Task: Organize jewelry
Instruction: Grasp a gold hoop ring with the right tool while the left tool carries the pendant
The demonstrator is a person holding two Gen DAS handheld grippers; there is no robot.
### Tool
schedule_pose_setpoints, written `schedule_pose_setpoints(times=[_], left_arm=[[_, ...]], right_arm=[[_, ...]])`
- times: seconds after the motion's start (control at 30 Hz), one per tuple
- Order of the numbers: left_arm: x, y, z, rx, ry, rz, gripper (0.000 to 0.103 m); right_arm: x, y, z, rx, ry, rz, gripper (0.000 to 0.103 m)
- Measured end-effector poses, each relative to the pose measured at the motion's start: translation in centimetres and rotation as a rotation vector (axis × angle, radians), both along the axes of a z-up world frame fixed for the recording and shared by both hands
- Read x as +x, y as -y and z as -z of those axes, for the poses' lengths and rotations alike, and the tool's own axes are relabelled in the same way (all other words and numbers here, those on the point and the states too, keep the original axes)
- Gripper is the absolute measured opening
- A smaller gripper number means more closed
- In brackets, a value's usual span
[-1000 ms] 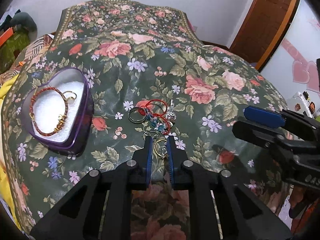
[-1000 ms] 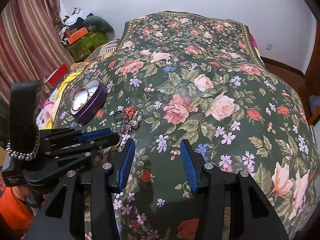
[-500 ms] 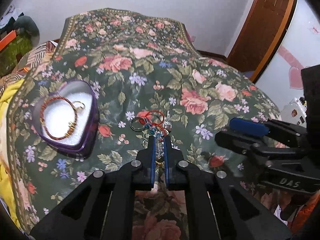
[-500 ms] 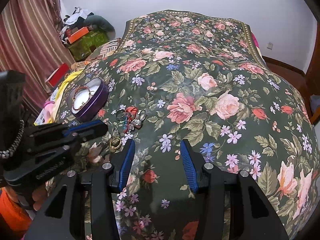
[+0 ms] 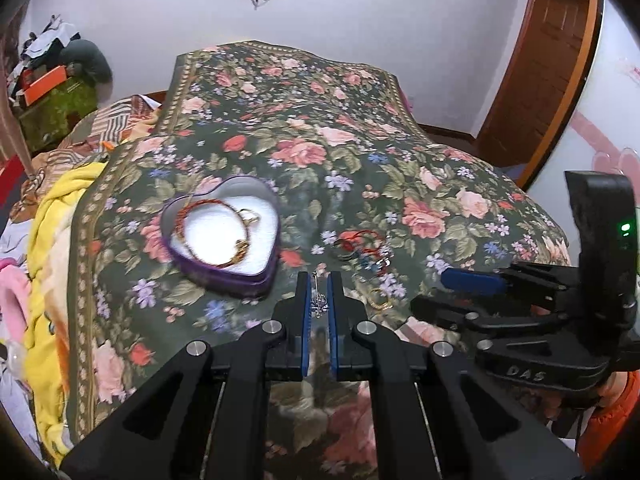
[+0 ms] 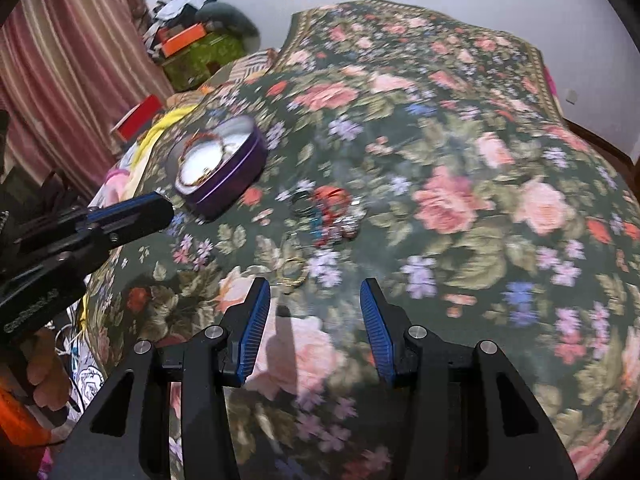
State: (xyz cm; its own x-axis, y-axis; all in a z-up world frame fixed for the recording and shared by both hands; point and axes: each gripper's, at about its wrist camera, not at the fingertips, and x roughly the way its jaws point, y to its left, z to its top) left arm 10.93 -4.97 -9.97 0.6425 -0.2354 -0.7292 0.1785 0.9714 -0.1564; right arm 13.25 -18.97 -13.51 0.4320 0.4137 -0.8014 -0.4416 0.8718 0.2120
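Seen from the left wrist: left gripper pinched tight on a small silver pendant piece, dangling between the blue pads above the floral bedspread. Just beyond and left of the fingertips, a purple heart-shaped tin with white lining, holding a red-and-gold braided bracelet and a small gold ring. To the right of the tin, on the cloth, a tangled heap of jewelry: red cord, dark rings, blue and silver beads. Nearer the camera, apart from the heap, a gold ring lying alone on the cloth. At far right, right gripper, one blue pad visible, hovering near that ring.

Seen from the right wrist, blurred: right gripper jaws spread apart, nothing between them, the gold ring just beyond the fingertips on the spread. Heap of jewelry farther on, tin to the upper left. Left gripper entering from the left edge, near the tin's side. Orange sleeve and part of a hand at lower left.
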Motion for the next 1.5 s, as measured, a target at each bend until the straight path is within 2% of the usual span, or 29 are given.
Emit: schedule_pose_setpoints(times=[0.2,0.23,0.27,0.33,0.53,0.87,1.5], left_arm=[[-0.5,-1.1,0.1,-0.005,0.006,-0.017,0.006],[-0.5,-1.3,0.1,-0.012,0.008,-0.021,0.006],[-0.4,-1.5,0.1,-0.016,0.008,-0.024,0.006],[-0.3,-1.6,0.2,-0.025,0.006,-0.027,0.006],[-0.4,-1.5,0.2,-0.035,0.006,-0.026,0.006],[-0.8,-1.7,-0.5,-0.039,0.024,-0.038,0.006],[-0.2,-5.1,-3.8,-0.032,0.131,-0.114,0.006]], right_arm=[[0.0,-1.5,1.0,-0.009,-0.013,-0.024,0.043],[-0.1,-1.7,1.0,-0.015,-0.008,-0.028,0.039],[-0.2,-2.0,1.1,-0.029,-0.003,-0.031,0.03],[-0.3,-2.4,1.4,-0.059,0.01,-0.036,0.019],[-0.4,-2.3,1.3,-0.053,0.022,-0.036,0.007],[-0.5,-2.2,-0.3,-0.013,0.056,-0.02,0.007],[1.7,-4.2,-7.0,0.095,0.214,-0.024,0.007]])
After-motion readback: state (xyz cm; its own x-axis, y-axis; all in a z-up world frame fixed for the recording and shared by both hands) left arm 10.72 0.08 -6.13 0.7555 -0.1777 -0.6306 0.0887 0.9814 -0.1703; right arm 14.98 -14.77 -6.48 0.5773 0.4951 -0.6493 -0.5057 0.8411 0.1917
